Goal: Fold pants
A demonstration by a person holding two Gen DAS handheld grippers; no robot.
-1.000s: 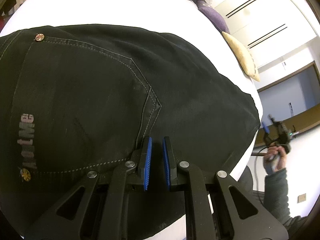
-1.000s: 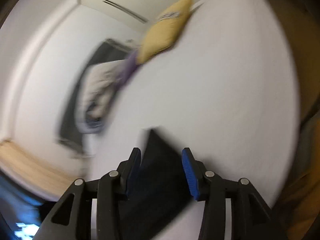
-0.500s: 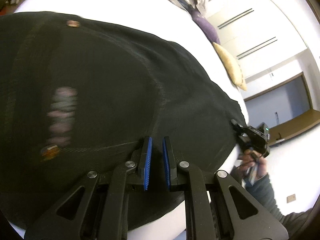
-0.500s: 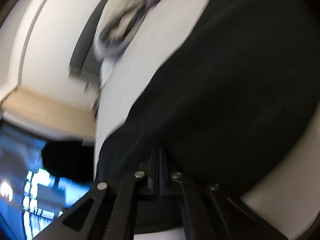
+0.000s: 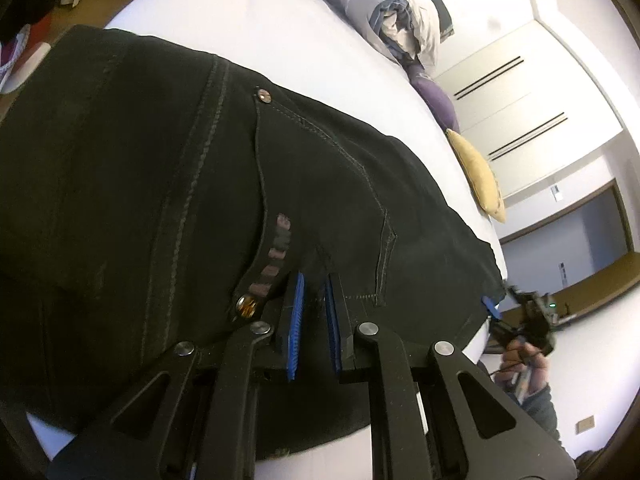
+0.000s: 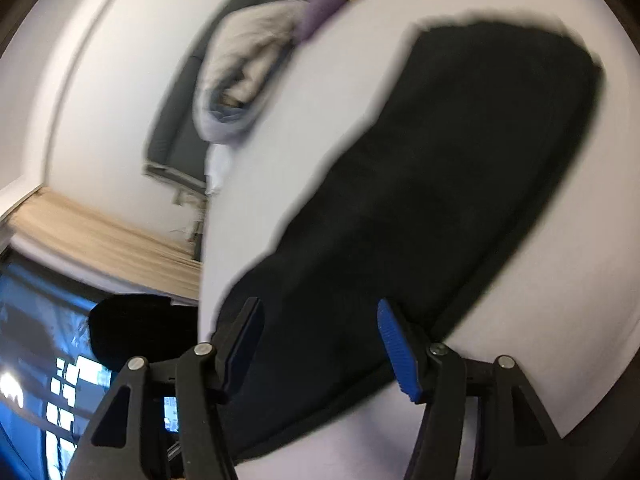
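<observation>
Black pants (image 5: 168, 184) lie folded on a white bed (image 5: 248, 28), back pocket with rivets and a faded logo facing up. My left gripper (image 5: 312, 288) hovers just over the pocket's lower edge, its blue pads a narrow gap apart with no cloth between them. In the right wrist view the pants (image 6: 432, 184) stretch away as a dark blurred slab, and my right gripper (image 6: 320, 320) is wide open above their near end. The right gripper also shows in the left wrist view (image 5: 490, 306) at the pants' far corner, held by a hand.
A rolled grey duvet (image 5: 392, 20), a purple pillow (image 5: 436, 100) and a yellow pillow (image 5: 480, 176) lie along the far side of the bed. White wardrobe doors (image 5: 520, 92) stand behind. A dark window (image 6: 36, 320) shows at the left of the right wrist view.
My right gripper was shut on the pants' edge half a second ago and has now opened wide, letting the cloth go. My left gripper has shifted along the pocket; its gap is unchanged.
</observation>
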